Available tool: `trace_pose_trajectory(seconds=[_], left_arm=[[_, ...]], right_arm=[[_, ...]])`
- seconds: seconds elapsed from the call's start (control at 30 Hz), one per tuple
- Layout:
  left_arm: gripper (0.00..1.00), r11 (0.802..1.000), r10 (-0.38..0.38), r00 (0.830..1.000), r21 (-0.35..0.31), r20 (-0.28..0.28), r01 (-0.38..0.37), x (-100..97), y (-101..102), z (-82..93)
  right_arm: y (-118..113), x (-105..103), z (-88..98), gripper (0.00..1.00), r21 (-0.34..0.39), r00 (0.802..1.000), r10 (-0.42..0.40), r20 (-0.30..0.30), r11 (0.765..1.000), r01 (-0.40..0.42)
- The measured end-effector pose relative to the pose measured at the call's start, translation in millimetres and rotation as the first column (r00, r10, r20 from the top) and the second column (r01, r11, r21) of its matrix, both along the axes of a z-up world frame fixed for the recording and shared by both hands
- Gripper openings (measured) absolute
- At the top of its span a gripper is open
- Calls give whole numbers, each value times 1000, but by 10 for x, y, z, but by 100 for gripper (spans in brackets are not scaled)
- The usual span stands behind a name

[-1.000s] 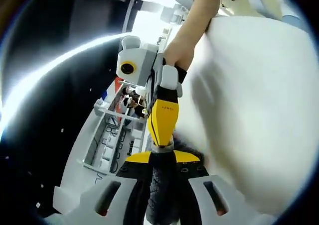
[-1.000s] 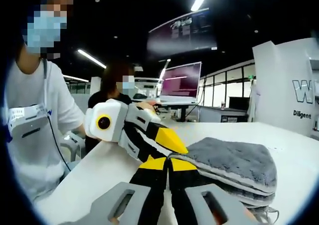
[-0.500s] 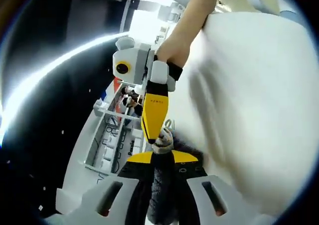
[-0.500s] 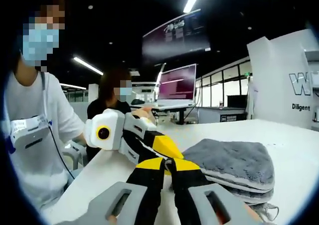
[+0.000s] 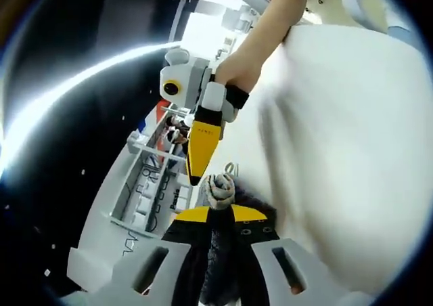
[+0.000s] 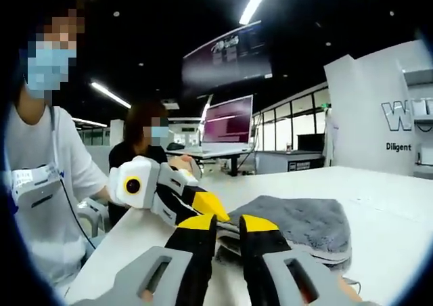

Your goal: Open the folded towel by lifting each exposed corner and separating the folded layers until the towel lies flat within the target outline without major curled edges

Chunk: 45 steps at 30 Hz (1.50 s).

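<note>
In the left gripper view, the left tongs [image 5: 221,214] at lower centre are pressed together on a dark grey fold of the towel [image 5: 220,252], whose pale hemmed corner pokes up above the yellow tips. Just above that corner hangs the yellow tip of the right tongs [image 5: 194,174], held by a hand [image 5: 238,76] entering from the upper right.

In the right gripper view, the left tongs [image 6: 208,208] come in from the left, gripping the near edge of the folded grey towel [image 6: 298,225], which lies stacked on the white tabletop [image 6: 385,204] right of centre. The right tongs [image 6: 230,228] at lower centre stand slightly spread, touching nothing I can see.

To do this well, the right tongs should probably close on a single layer just beside the held corner, then draw apart slowly.
</note>
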<state>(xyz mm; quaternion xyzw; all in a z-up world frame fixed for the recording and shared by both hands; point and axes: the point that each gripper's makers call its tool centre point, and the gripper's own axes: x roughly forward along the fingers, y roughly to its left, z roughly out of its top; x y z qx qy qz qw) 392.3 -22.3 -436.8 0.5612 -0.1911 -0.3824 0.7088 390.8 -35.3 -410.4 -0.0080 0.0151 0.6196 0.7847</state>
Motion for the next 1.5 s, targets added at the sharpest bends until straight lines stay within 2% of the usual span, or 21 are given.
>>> trace_pose_trajectory(seconds=[0.33, 0.7, 0.97, 1.27, 1.5], left_arm=[[9, 1000, 2, 1000, -17, -11, -3, -2, 9, 17], [9, 999, 5, 1000, -37, -28, -6, 6, 23, 31], [9, 997, 16, 999, -78, -42, -20, 34, 57, 88], [9, 988, 43, 998, -145, -48, -50, 89, 127, 208], [9, 978, 71, 996, -193, -45, -79, 136, 198, 297]], right_arm=[[-148, 107, 129, 19, 39, 998, -58, 20, 998, 57], [-250, 202, 195, 35, 62, 994, -109, 23, 992, 107], [-276, 271, 169, 57, 51, 989, -148, 17, 988, 147], [-290, 316, 135, 63, 35, 986, -164, 8, 986, 163], [-297, 325, 134, 64, 34, 986, -168, 7, 985, 168]])
